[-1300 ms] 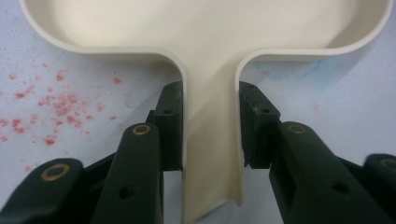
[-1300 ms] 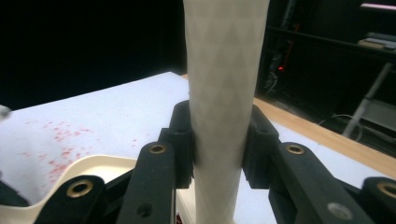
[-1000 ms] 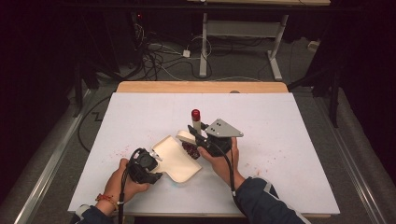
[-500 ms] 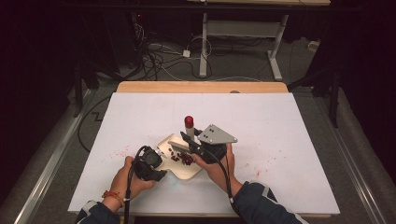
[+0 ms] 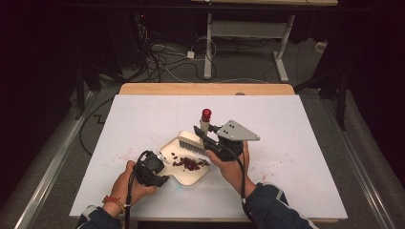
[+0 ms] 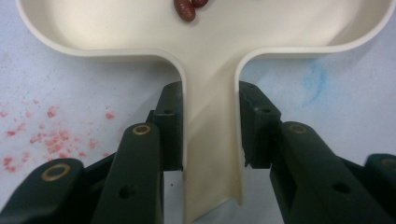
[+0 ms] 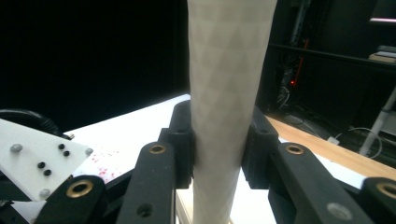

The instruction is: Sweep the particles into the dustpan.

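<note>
A cream dustpan point(image 5: 191, 175) lies on the white table with a small heap of dark red beans point(image 5: 189, 164) inside it. My left gripper point(image 5: 161, 168) is shut on the pan's short handle point(image 6: 211, 140), one pad on each side; two beans point(image 6: 185, 9) lie in the pan ahead. My right gripper point(image 5: 204, 138) is shut on the pale handle point(image 7: 224, 93) of a brush. The handle stands tilted, its red tip point(image 5: 206, 114) up. The grey bristles point(image 5: 191, 148) hang over the pan's far rim, just behind the beans.
Faint red stains mark the white sheet left of the pan point(image 5: 122, 156) and right of my right hand point(image 5: 260, 162). A blue smear point(image 6: 317, 77) lies beside the pan. The wooden table edge point(image 5: 205, 89) runs along the back, with cables and desk legs on the floor beyond.
The brush came in over the pan and has now lifted and drawn back toward the far rim. Beans now lie in the pan. The left hand and pan have held still.
</note>
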A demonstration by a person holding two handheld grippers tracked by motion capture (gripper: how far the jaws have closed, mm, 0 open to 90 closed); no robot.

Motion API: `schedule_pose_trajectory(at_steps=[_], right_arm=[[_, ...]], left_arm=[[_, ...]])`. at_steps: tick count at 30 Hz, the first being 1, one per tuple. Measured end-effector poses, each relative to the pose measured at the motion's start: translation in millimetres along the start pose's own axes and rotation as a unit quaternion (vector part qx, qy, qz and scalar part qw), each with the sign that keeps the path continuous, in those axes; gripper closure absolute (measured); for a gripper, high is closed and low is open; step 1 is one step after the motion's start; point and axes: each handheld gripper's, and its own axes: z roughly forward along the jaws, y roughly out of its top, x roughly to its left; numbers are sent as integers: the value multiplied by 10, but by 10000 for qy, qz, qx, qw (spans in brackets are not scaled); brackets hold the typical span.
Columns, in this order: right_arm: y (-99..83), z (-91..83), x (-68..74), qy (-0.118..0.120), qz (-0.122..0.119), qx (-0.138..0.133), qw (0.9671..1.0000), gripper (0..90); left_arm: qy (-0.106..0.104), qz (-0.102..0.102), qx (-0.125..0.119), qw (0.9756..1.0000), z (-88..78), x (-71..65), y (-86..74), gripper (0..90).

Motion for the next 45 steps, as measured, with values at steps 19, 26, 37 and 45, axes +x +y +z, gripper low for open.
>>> schedule_pose_trajectory(at_steps=[19,26,37,45], right_arm=[[-291,-458,-290,-521,-138,579,9969,698],[-269,-382,60,-197,-309,667,9971,697],[-170,-440,217,-6,-395,477,9981,698],[-140,-507,-27,-131,-221,268,9993,698]], left_arm=[[98,59,38,9999,-13,-128,-17,641],[71,30,-36,10000,0,-165,-3,640],[56,33,-52,10000,4,-166,-5,640],[80,83,-60,9999,3,-171,-9,639]])
